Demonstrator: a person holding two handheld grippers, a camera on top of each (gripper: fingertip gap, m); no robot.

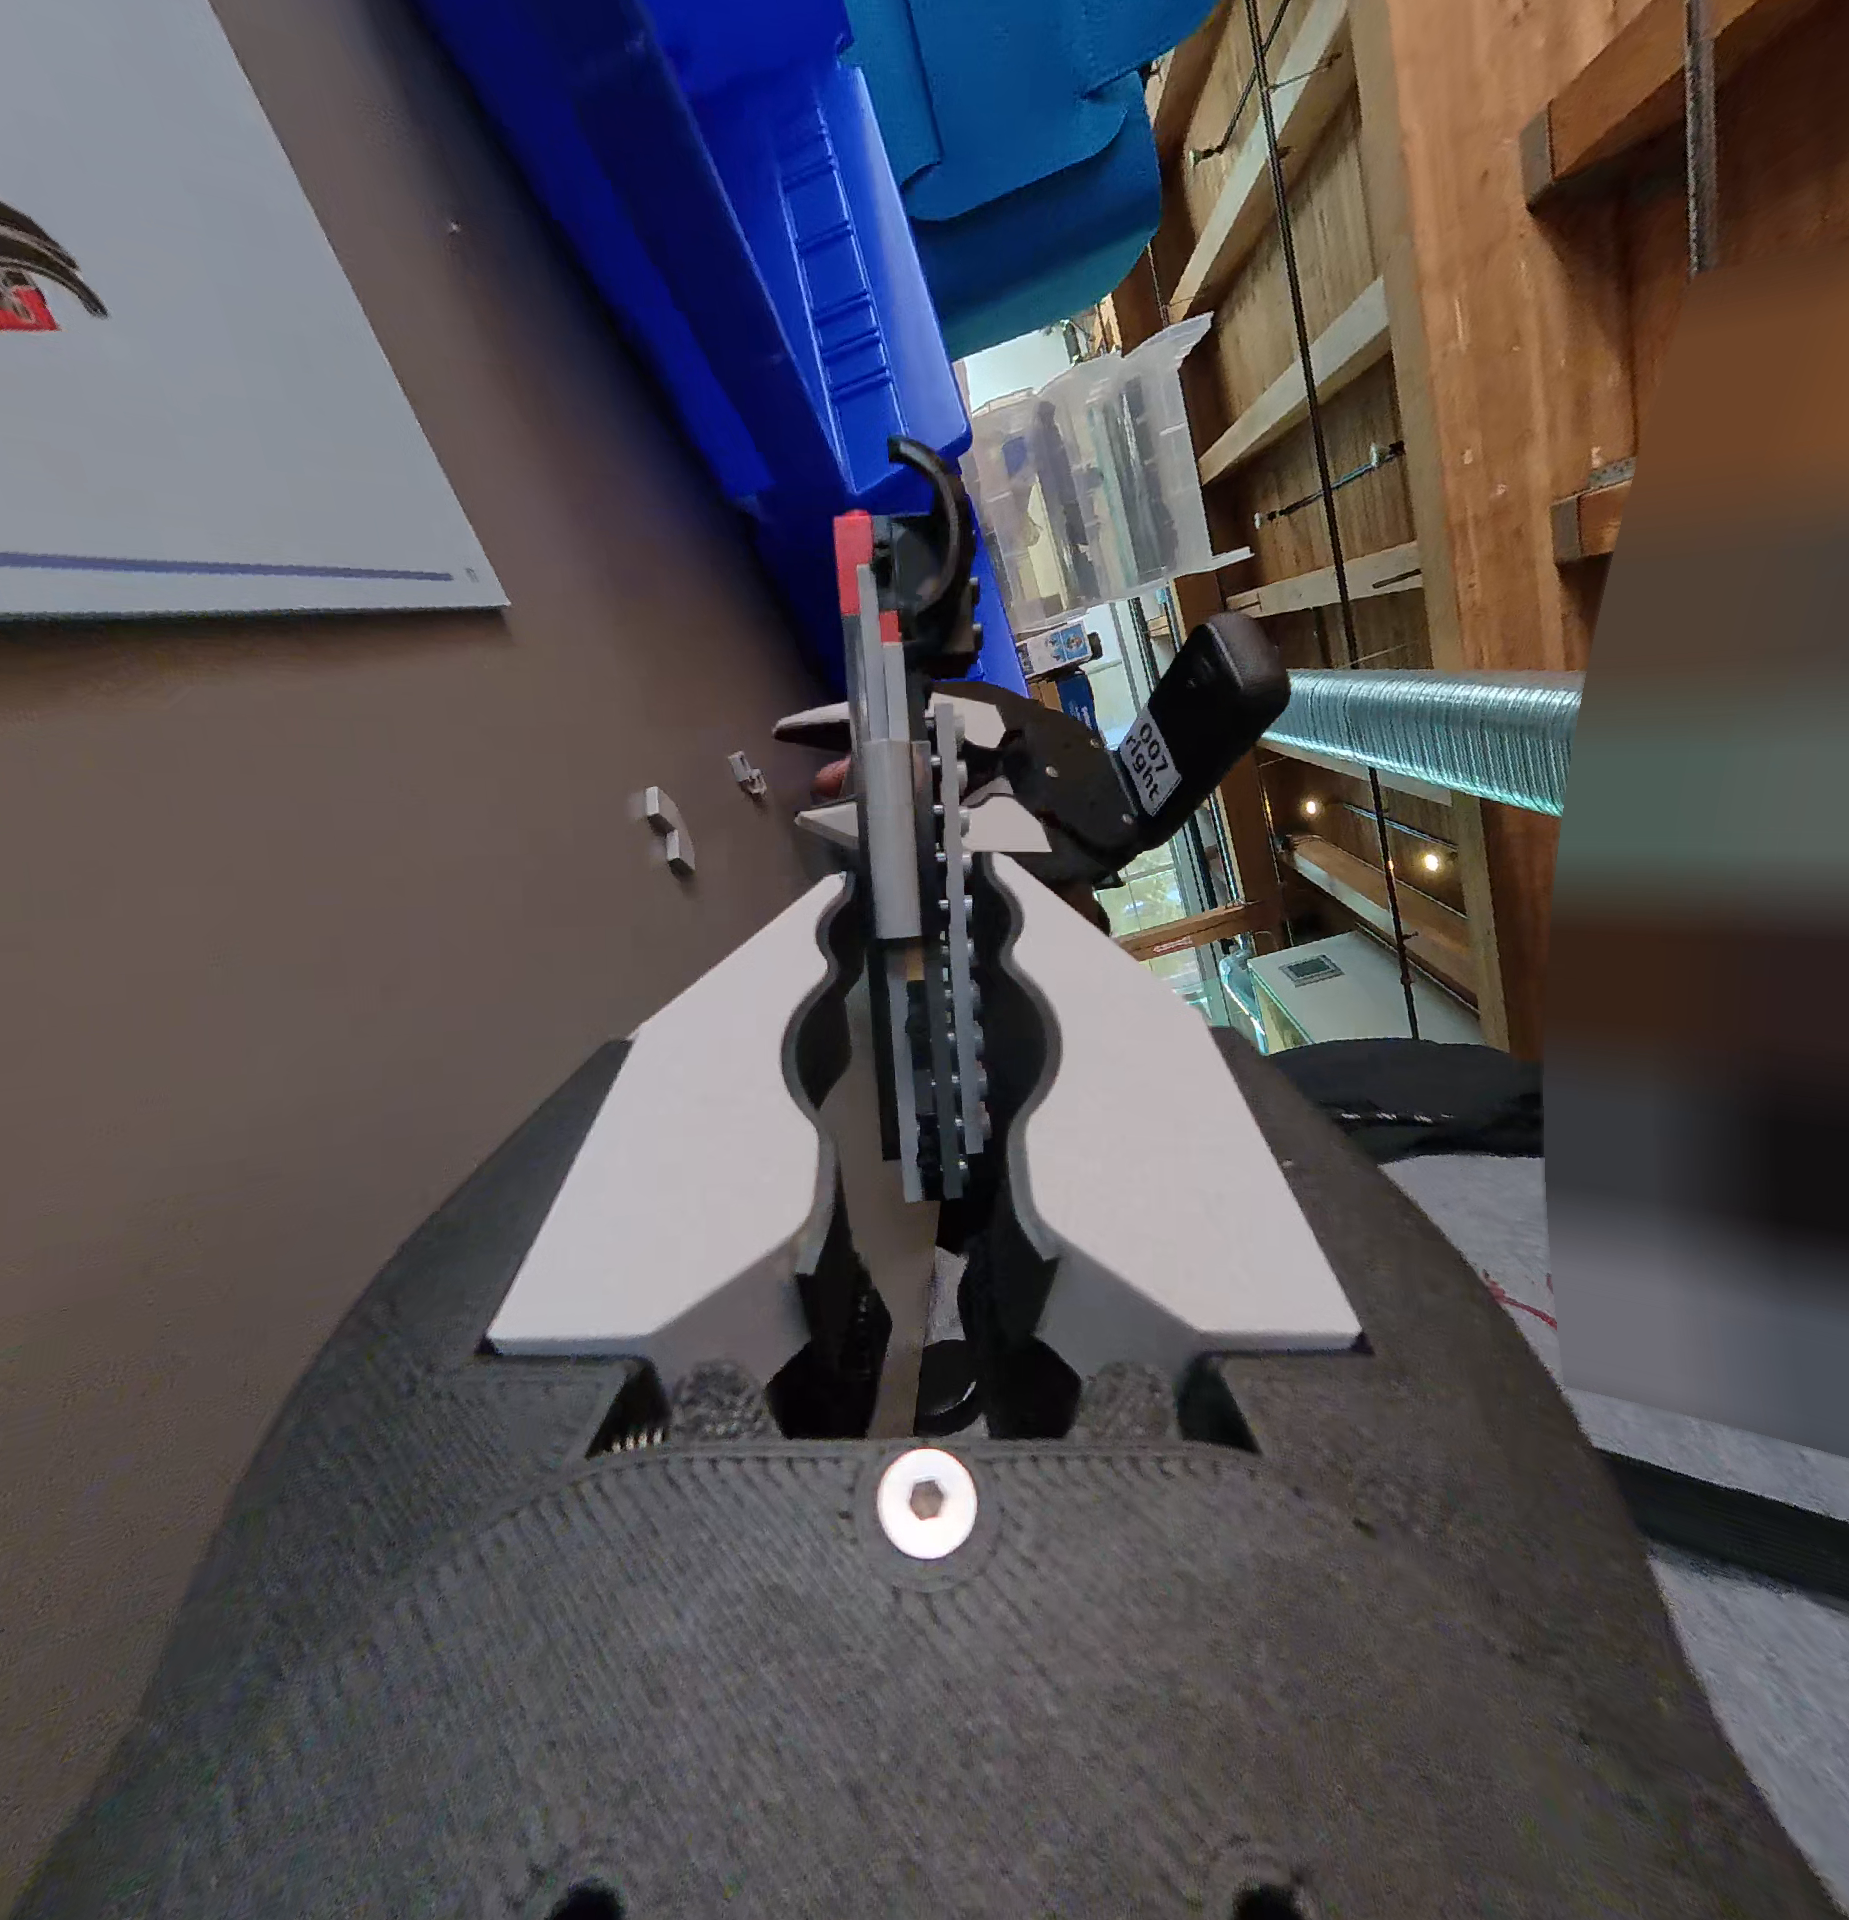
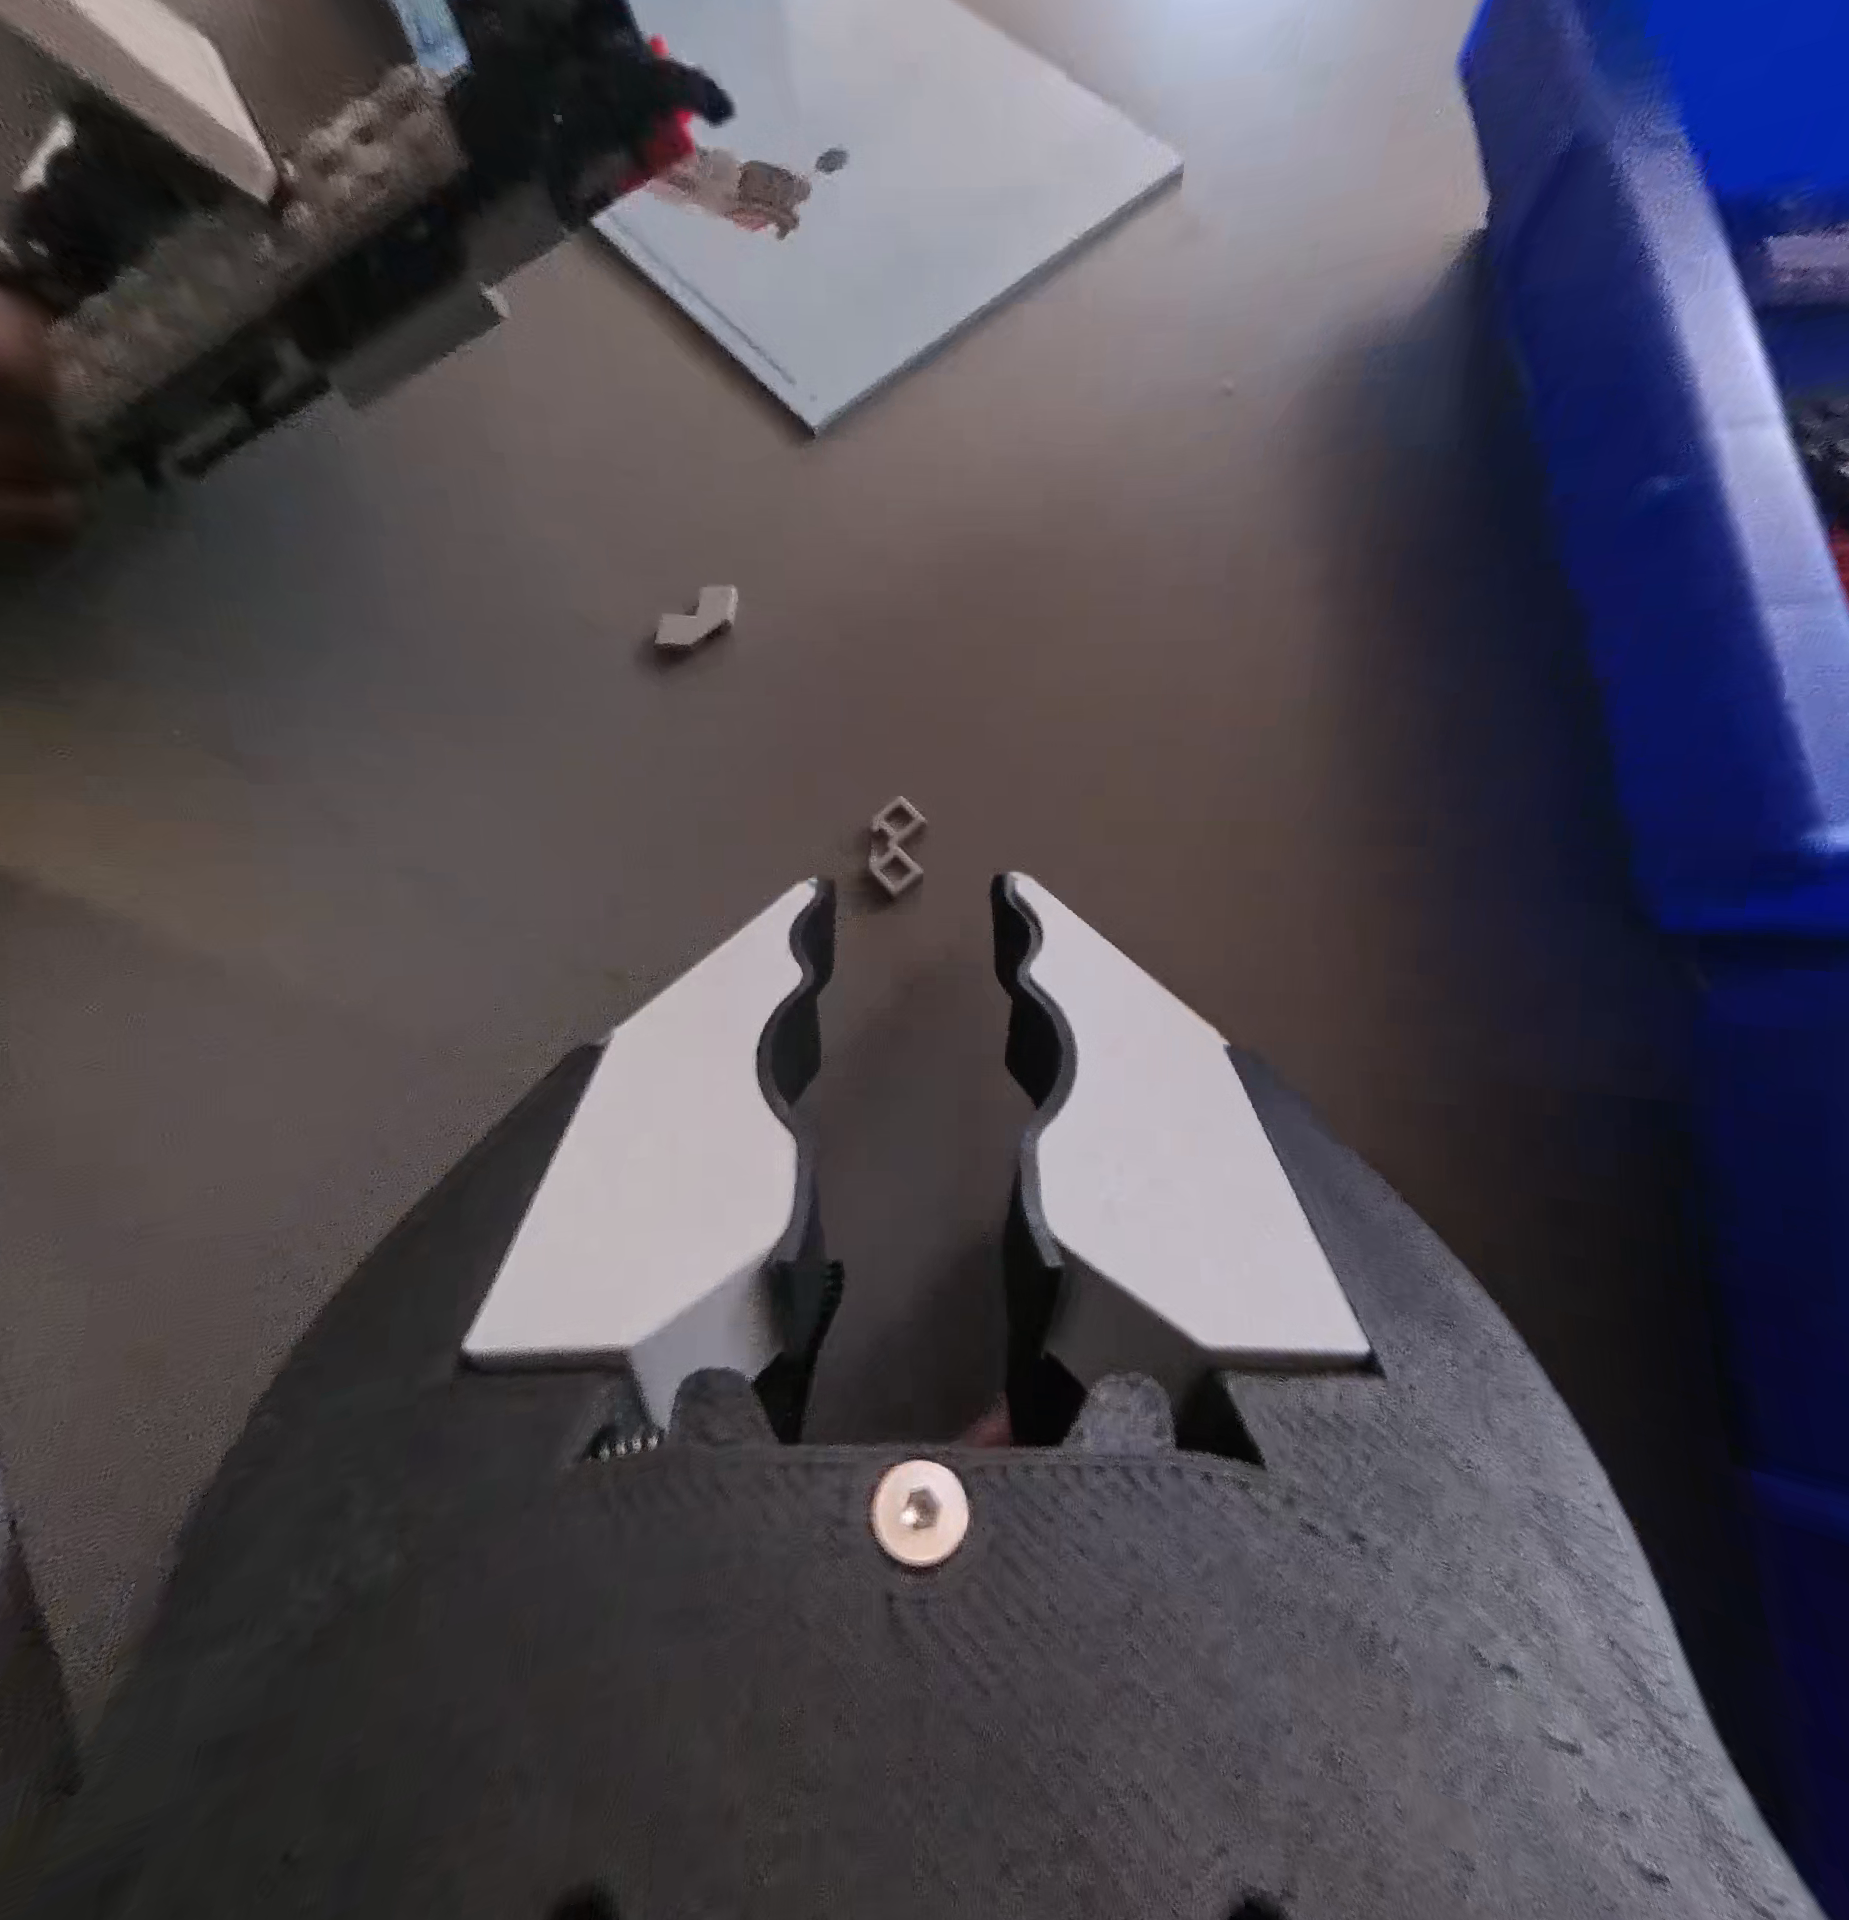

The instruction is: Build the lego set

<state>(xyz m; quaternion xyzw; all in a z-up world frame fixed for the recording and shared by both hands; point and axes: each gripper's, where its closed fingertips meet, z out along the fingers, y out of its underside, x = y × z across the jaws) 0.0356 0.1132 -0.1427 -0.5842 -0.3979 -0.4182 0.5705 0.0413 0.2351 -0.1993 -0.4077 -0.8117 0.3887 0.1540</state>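
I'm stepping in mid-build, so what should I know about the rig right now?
Left gripper: shut on the partly built lego model, held off the table.
Right gripper: open, empty, its tips just short of the small grey hollow piece on the brown table.
A grey angled piece lies farther out; the instruction sheet beyond it; the blue bin on the right.
Left: pick up and attach both loose pieces.

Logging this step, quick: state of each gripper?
Left gripper: shut on the lego assembly.
Right gripper: open, empty, small grey piece just ahead.
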